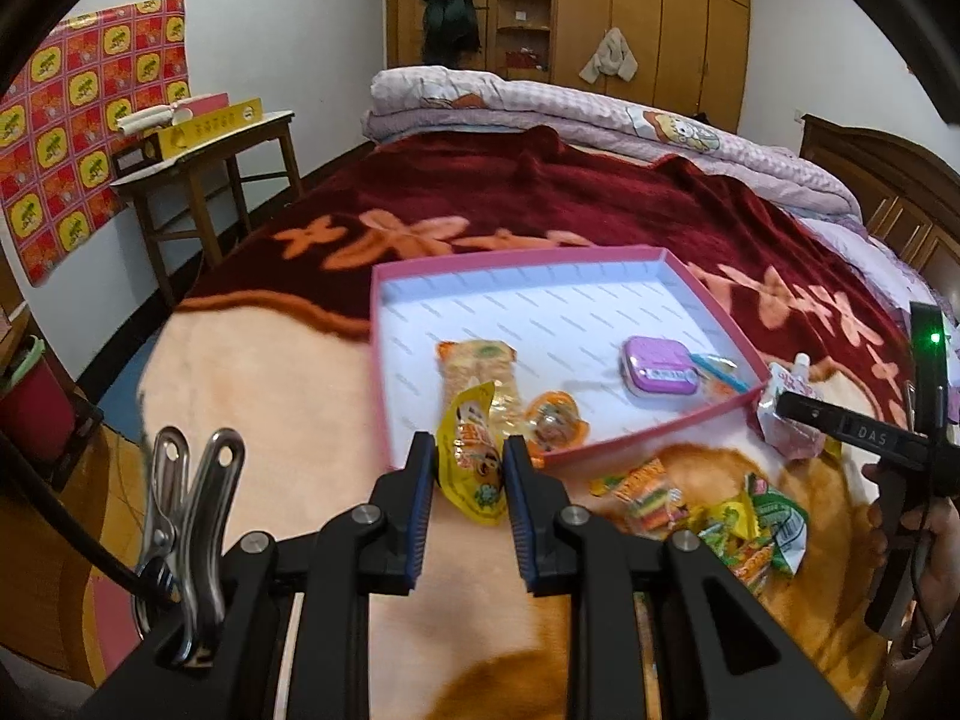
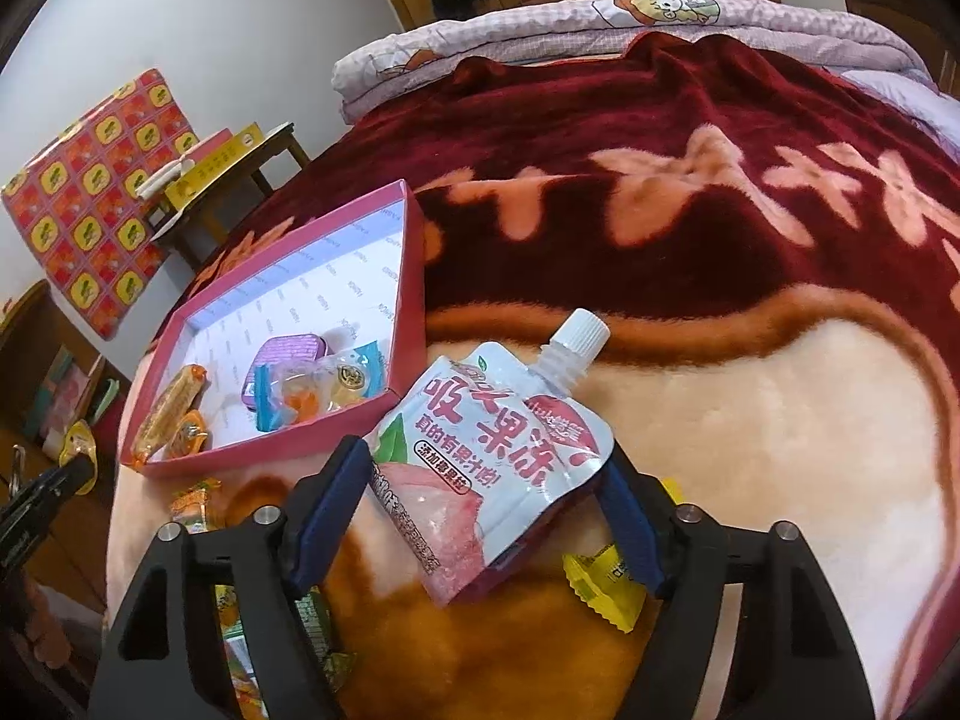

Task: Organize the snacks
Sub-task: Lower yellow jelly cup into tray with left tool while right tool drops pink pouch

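Right now both grippers carry a snack above the blanket (image 2: 750, 420). Nearest me, the left gripper (image 1: 468, 468) has its jaws drawn narrow on the yellow packet (image 1: 474, 456), the blue pads pressed to both its edges, just short of the box's near rim. At about three o'clock from it, the right gripper (image 2: 486, 480) is spread wider around the jelly pouch (image 2: 492, 462), pinching its lower half on both sides, the white spout pointing to one o'clock. Below them a loose pile of sweets (image 1: 720, 516) lies on the blanket, waiting.

Farther out, at eleven o'clock from the pouch, sits the pink box (image 2: 414, 276), already holding a long wafer bar (image 1: 477, 369), an orange jelly cup (image 1: 555, 420), a purple tin (image 1: 660, 369) and a blue-edged wrapper (image 2: 282, 396).

To my eye, the step in hand is dropping both snacks in. I would lift each clear over the rim before opening, and aim for the bare floor toward the far wall, so nothing lands on the tin. The pouch looks heavy and floppy; lowering it nearly flat should stop it tipping out.
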Available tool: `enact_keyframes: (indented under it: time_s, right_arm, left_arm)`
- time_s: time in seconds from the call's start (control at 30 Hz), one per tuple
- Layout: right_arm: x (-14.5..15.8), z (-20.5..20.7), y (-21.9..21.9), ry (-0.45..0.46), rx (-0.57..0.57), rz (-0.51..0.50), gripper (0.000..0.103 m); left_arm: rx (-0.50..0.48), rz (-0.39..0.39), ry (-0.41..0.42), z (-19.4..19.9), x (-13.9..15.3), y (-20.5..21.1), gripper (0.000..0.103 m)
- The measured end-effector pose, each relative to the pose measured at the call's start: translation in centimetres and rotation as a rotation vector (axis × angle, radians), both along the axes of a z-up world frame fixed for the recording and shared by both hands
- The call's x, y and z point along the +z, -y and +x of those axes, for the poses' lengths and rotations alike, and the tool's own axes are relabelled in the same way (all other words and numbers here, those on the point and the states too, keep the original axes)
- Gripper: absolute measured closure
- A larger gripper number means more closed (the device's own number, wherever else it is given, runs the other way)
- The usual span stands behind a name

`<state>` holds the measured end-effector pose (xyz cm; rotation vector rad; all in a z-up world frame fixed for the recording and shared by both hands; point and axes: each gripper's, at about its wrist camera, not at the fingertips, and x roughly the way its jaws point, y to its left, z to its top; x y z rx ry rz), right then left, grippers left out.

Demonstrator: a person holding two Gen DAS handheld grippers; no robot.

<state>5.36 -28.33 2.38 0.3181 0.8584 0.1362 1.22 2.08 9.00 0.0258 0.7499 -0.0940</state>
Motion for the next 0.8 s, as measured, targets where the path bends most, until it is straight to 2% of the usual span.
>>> enact_keyframes:
  time_s: [0.07,0.17,0.27,0.57,0.8]
  right_arm:
    - [0.4,-0.4,0.5,0.011,-0.024,0.004,0.052]
    - [1.1,-0.9,1.2,0.029,-0.034,0.019,0.062]
    - [1.9,-1.4,1.0,0.049,-0.023,-0.008,0.067]
    - [5.2,-3.0,-0.6,0.128,0.026,-0.042,0.072]
    - [7.6,-3.7,-2.5,0.183,0.09,-0.055,0.072]
  left_arm:
    - [0.006,0.002,0.007,0.0,0.5,-0.5,0.079]
    - [0.008,0.01,0.023,-0.1,1.3,-1.0,0.079]
    - [-0.004,0.026,0.042,-0.4,2.4,-1.2,0.079]
    - [-0.044,0.009,0.058,-0.4,5.7,-1.8,0.079]
    - [-0.027,-0.026,0.061,-0.9,7.8,-3.4,0.079]
